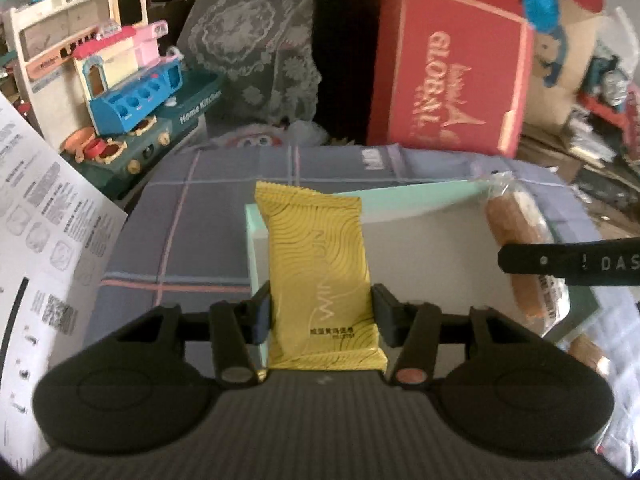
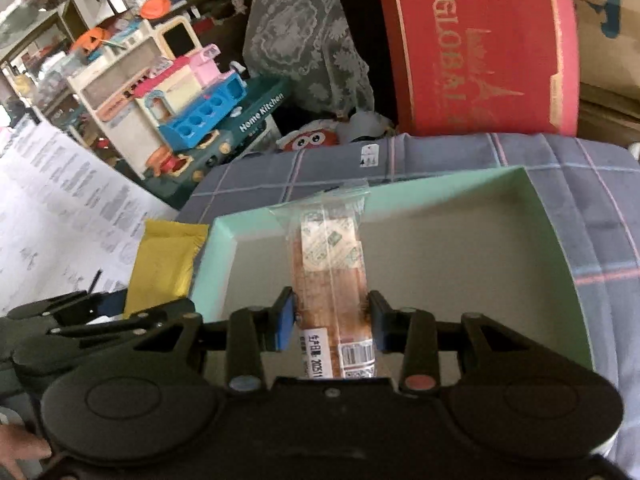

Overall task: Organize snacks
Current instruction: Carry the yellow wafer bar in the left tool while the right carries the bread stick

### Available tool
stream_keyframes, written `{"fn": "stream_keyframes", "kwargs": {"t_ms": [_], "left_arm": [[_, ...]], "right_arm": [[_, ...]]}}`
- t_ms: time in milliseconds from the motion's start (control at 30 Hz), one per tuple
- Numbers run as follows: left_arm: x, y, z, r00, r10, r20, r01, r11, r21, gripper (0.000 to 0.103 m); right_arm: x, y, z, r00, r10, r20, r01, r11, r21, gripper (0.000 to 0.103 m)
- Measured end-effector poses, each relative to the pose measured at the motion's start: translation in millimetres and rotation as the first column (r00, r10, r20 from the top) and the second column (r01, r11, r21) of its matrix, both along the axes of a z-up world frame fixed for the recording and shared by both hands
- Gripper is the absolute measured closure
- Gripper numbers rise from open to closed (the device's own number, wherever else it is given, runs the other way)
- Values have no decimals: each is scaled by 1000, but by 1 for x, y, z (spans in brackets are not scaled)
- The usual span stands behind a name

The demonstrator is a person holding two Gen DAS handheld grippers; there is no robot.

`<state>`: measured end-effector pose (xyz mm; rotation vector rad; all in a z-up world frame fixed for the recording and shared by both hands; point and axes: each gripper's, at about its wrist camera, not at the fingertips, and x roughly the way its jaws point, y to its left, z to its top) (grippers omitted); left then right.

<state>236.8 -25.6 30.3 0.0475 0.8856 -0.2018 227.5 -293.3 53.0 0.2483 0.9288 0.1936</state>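
My left gripper (image 1: 322, 312) is shut on a yellow snack packet (image 1: 320, 276), held upright over the left wall of a shallow mint-green box (image 1: 400, 196). My right gripper (image 2: 330, 320) is shut on a clear-wrapped brown cake bar (image 2: 330, 264), held above the box's (image 2: 560, 248) grey floor. In the left wrist view the same bar (image 1: 516, 236) shows at the right with a right gripper finger (image 1: 568, 262) across it. The right wrist view catches the yellow packet (image 2: 168, 264) and the left gripper (image 2: 112, 312) at its left.
The box lies on a blue checked cloth (image 1: 188, 240). A red "GLOBAL" carton (image 1: 452, 68) stands behind it, toy kitchen sets (image 1: 132, 100) at the back left, a printed white sheet (image 1: 44, 248) on the left. Another wrapped snack (image 1: 588, 354) lies at the box's right edge.
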Motion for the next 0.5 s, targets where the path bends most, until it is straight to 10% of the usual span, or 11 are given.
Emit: {"fn": "stream_keyframes", "kwargs": {"t_ms": [333,400,467,500], "left_arm": [[61,-3,-56,997,33,-75,-29,998,55,49],[61,-6,-57,997,52,-56,-47,995,85,11],[56,-8,-54,997,76,-6,-75,991,107,0],[52,-9,-52,997,79,5,-79,991,109,0]], "right_arm": [[61,12,-70,996,-24,-82,21,999,-34,64],[60,14,-72,998,-30,-59,28,999,-37,52],[58,15,-70,999,-35,-32,34,999,-38,2],[55,15,-69,999,-35,-4,34,999,-37,0]]}}
